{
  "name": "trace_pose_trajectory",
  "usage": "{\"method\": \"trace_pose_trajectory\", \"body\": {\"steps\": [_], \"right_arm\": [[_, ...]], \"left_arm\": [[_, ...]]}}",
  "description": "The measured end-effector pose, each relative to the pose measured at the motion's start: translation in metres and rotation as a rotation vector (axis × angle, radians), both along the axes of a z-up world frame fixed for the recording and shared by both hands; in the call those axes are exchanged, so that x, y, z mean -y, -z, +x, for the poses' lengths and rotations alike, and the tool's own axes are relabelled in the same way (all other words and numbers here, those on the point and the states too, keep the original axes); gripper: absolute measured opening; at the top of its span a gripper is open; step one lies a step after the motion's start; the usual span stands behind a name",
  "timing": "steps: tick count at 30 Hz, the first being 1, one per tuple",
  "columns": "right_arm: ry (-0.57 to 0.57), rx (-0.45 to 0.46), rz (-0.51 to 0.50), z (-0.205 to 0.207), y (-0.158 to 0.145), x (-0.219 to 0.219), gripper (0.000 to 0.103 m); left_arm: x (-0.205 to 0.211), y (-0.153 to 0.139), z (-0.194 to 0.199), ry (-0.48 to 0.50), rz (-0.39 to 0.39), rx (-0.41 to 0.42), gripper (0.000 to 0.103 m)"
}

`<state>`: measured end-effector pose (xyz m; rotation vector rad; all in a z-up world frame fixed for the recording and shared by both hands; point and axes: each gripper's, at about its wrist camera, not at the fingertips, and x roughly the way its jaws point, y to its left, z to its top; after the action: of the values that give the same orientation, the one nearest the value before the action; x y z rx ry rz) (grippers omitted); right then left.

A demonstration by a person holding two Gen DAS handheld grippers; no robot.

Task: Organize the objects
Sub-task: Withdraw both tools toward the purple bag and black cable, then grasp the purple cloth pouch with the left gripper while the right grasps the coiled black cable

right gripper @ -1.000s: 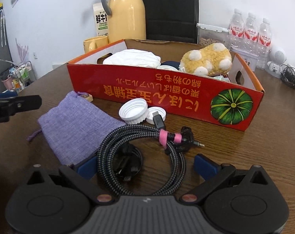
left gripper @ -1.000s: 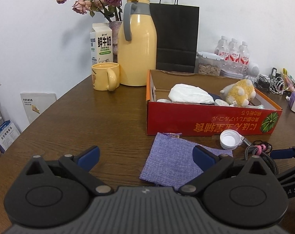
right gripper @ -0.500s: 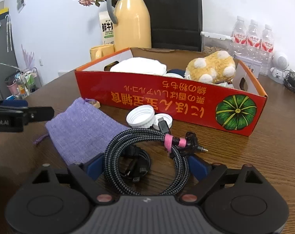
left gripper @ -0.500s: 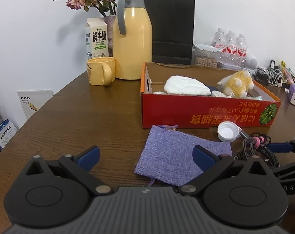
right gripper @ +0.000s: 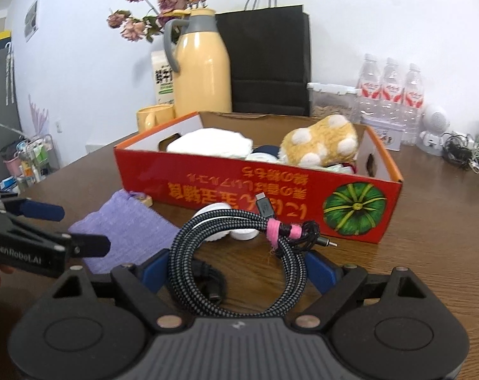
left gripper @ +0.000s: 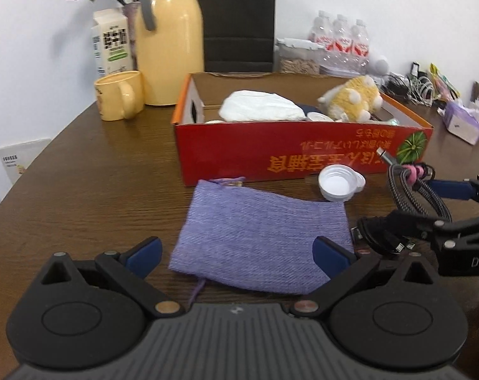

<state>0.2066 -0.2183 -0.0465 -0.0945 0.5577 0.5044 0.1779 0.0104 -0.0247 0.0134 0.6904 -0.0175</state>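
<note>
Item: coiled braided cable [right gripper: 239, 253], bound with a pink tie. Location: just in front of the red cardboard box [right gripper: 258, 190], at its near long wall, toward the pumpkin-print end. Condition: appears tilted up off the tabletop [right gripper: 429, 237]; the right hand-held gripper [right gripper: 239, 269] has a blue pad against each side of the coil, so it reads as pinching the cable across its width, jaws wide.

Item: purple cloth pouch [left gripper: 261, 240]. Location: flat on the tabletop in front of the same box wall, toward the end nearer the yellow mug [left gripper: 119, 99]. Condition: untouched; the left hand-held gripper [left gripper: 236, 255] is spread wide, its pads either side of the pouch's near edge and not pressing it.

Item: white caps [left gripper: 337, 185]. Location: against the foot of the box wall, between pouch and cable.

Box contents already in place: white cloth bundle [left gripper: 261, 110], yellow plush toy [left gripper: 353, 101].

Step in hand, as judged: securing the cable for transfer into the box.

Next move calls for: a firm hold on a springy coil, a lift clear of the near wall, and a release into the free space inside. The pouch appears to be next; thin cloth will need the left pads lowered to the tabletop before they close.
</note>
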Motion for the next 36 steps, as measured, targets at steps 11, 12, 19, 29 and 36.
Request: {"method": "trace_pose_trajectory", "body": {"steps": [11,12,19,29,36], "right_arm": [[0.066,0.008,0.012,0.005,0.0,0.019,0.089],[0.064,0.009,0.012,0.005,0.0,0.019,0.089],[0.062,0.012,0.014,0.003,0.0,0.019,0.089],[0.062,0.013,0.014,0.003,0.001,0.018,0.089],[0.057,0.017,0.012,0.002,0.001,0.017,0.089]], "left_arm": [[0.014,0.017,0.011,0.017,0.053,-0.04,0.103],[0.015,0.017,0.01,0.016,0.056,-0.036,0.103],[0.016,0.018,0.009,0.008,0.043,-0.035,0.102],[0.026,0.015,-0.004,0.033,0.044,0.014,0.063],[0.03,0.006,-0.014,0.066,0.023,0.06,0.012]]}}
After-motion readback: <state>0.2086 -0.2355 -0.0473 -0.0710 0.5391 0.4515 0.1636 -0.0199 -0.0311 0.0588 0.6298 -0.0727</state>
